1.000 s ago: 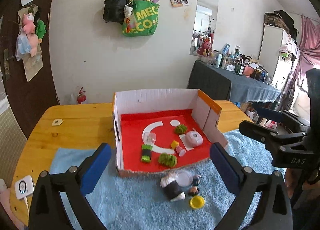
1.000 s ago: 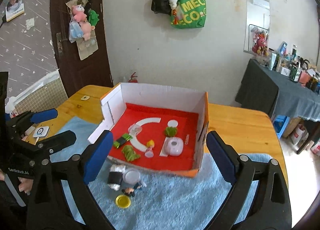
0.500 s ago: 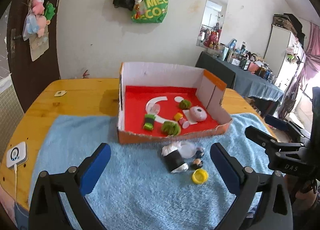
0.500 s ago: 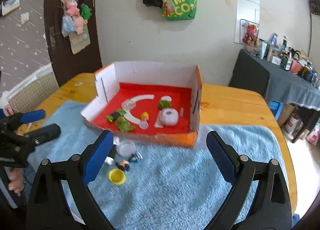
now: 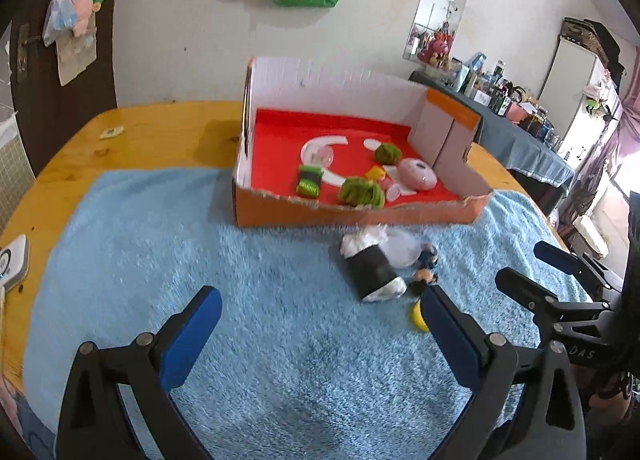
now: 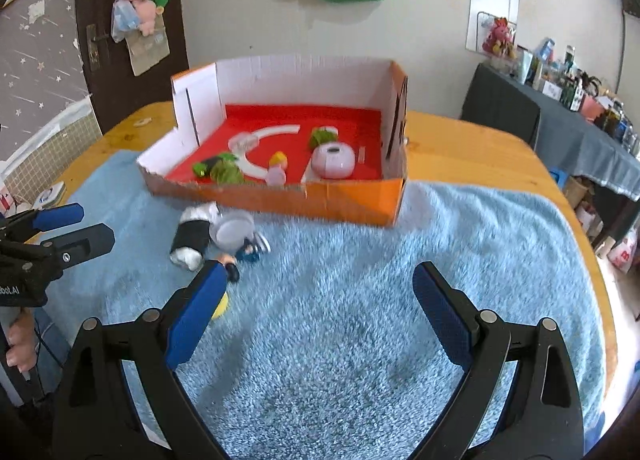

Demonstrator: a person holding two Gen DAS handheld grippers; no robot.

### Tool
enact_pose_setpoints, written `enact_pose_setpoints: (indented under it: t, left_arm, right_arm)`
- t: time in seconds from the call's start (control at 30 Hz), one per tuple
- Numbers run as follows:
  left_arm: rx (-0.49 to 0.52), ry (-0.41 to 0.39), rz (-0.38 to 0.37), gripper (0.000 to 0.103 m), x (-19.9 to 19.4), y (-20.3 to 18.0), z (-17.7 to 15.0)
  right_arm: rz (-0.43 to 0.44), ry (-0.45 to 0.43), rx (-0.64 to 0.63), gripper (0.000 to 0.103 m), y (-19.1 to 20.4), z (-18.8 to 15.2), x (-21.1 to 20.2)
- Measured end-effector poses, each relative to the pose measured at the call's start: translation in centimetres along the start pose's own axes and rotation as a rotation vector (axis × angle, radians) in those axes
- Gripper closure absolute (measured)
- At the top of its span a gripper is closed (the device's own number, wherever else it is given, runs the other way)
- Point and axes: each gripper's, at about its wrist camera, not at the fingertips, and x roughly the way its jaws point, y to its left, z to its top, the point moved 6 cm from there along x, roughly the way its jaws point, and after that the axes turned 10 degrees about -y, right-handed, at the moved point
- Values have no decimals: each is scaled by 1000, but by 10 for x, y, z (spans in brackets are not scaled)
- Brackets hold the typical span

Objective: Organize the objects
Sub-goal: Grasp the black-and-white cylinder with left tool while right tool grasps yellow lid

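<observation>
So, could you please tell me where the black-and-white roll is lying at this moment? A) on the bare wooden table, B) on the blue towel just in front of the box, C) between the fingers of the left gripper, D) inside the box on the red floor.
B: the black-and-white roll lies on its side on the blue towel, just outside the front wall of the box.

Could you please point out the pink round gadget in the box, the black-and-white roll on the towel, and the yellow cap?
pink round gadget [image 6: 333, 160]: right wrist view, on its domed top.
black-and-white roll [image 5: 370, 273]: left wrist view, on its black middle band.
yellow cap [image 5: 418, 317]: left wrist view, on its visible left edge.
</observation>
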Motion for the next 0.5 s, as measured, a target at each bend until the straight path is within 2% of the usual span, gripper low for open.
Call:
enact_pose_setpoints:
  t: [0.2,0.5]
  left_arm:
    - [20,31,8,2,14,0,-11]
    - [14,81,-38,2,33,1,-17]
  right_arm:
    - [34,30,9,8,7,-10,7]
    - [101,72,-48,8,31,-24,19]
